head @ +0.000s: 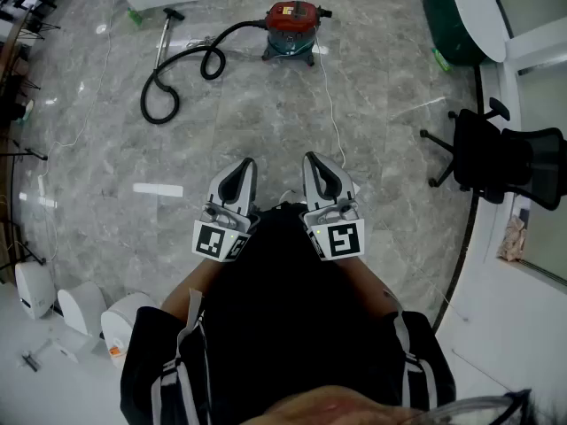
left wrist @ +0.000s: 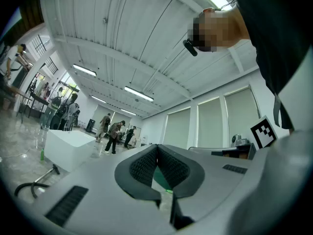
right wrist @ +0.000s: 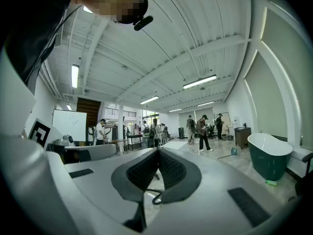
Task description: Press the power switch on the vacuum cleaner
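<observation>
Holding nothing, left gripper [head: 241, 171], right gripper [head: 317, 168] pressed together; vacuum cleaner [head: 291, 27] ahead (red body: head view only).

Vacuum cleaner [head: 291, 27] on floor [head: 266, 122] well ahead of me, its hose [head: 182, 73] looped to its left. Office chair [head: 496, 153] at right, bathtub [head: 465, 11] behind it.

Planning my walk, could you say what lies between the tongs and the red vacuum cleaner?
In the head view, only grey marble floor and a thin white cord.
</observation>
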`<state>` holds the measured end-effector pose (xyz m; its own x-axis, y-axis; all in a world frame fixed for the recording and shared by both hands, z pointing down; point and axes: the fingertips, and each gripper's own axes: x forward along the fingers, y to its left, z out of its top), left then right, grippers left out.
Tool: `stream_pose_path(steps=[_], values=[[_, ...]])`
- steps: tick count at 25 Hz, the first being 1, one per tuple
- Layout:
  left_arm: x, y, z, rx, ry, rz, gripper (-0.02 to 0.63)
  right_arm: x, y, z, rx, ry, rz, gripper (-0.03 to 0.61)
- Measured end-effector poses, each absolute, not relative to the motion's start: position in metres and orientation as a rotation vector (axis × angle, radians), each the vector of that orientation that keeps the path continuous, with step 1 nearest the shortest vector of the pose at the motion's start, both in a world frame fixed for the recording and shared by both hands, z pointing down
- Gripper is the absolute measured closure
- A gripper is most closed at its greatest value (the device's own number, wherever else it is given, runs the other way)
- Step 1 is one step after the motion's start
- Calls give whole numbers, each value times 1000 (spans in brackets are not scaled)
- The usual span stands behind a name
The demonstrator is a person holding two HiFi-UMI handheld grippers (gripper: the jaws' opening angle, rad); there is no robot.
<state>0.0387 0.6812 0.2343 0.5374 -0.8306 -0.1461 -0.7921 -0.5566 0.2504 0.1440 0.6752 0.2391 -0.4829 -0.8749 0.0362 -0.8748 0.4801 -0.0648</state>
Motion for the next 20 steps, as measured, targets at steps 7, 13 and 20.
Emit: stream_pose_path(steps=[7, 13, 20], values=[[51, 675, 240, 2609, -1411, -337, 594, 163, 671, 243, -1570, 2651, -179, 563], [64, 671, 246, 2603, -1384, -309, 594, 182, 670, 257, -1600, 2645, -243, 562], [74, 655, 247, 2635, -1284, -367, 595, 191, 659, 274, -1647, 2635, -254, 561]])
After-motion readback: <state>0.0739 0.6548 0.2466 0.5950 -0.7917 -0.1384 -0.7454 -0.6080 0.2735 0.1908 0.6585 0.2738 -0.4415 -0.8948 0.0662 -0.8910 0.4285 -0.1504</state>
